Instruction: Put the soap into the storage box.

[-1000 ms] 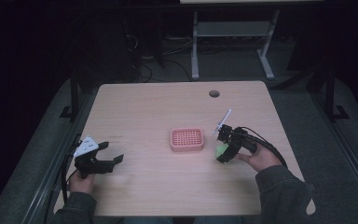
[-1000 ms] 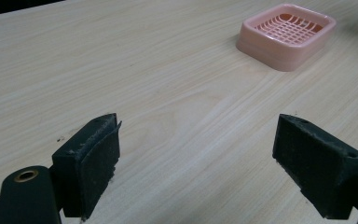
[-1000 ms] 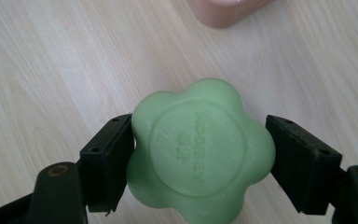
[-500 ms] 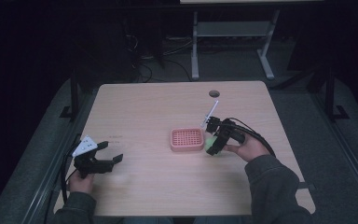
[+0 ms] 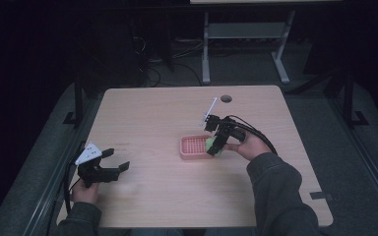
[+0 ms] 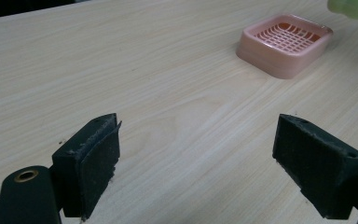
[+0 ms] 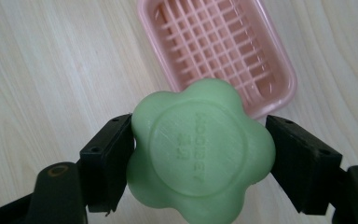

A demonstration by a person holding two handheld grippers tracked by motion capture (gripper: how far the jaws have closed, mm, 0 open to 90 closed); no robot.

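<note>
Soap (image 7: 200, 151) moved—over dish (image 7: 219, 51).

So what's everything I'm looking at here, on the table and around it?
Flower-shaped green soap bar: one, pale green, clamped in the right tongs, above the near right edge of the dish.
Slotted pink plastic soap dish: one, pink, middle of the table, empty.
Light wooden table: one, pale wood, with a round hole at its far edge.
Grey metal frame: one, on the dark floor beyond the table.
Left tongs: black, jaws wide apart, near left of table, holding nothing.
Right tongs: black, shut on the soap.
Person's sleeves: two, dark grey, bottom edge.
</note>
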